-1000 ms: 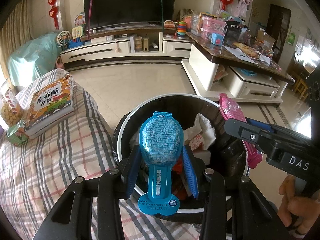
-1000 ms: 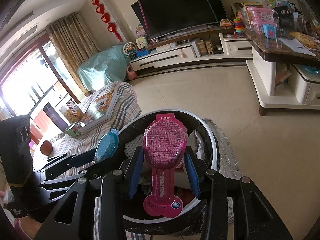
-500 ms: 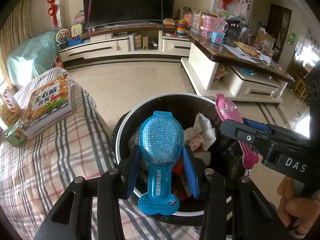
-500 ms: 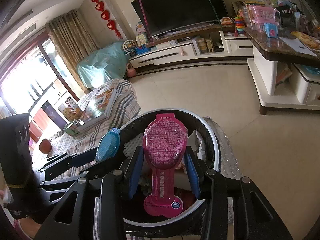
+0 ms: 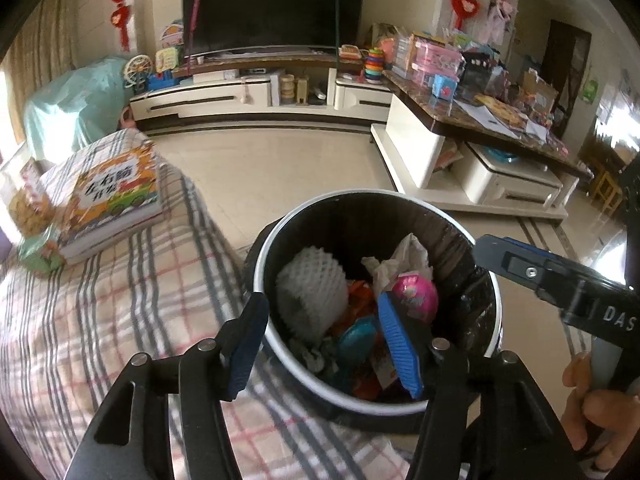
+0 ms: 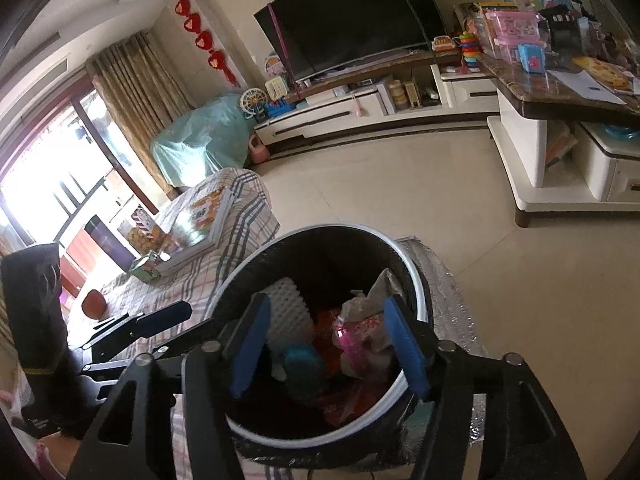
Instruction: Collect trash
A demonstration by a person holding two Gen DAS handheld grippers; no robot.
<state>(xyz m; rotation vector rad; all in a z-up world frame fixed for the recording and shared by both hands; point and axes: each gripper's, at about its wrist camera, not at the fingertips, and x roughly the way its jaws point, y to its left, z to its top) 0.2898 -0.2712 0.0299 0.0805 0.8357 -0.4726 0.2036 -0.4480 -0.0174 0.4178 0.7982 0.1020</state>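
a pale tiled floor [image 5: 280, 168] runs to a long white tv stand [image 5: 240, 100] under a dark television [image 5: 276, 4]. red ornaments [image 6: 204, 40] hang on the cream wall; daylight floods through curtained windows [image 6: 48, 168].

plaid-covered surface [image 5: 100, 320] bearing a picture book [image 5: 112, 200] near its far edge, with a green carton [image 5: 38, 254] just beside the book's left corner and a snack box [image 5: 24, 196] at the left edge; tiled floor [image 5: 280, 168] carrying a trash bin [image 5: 496, 320] against the surface's right edge.
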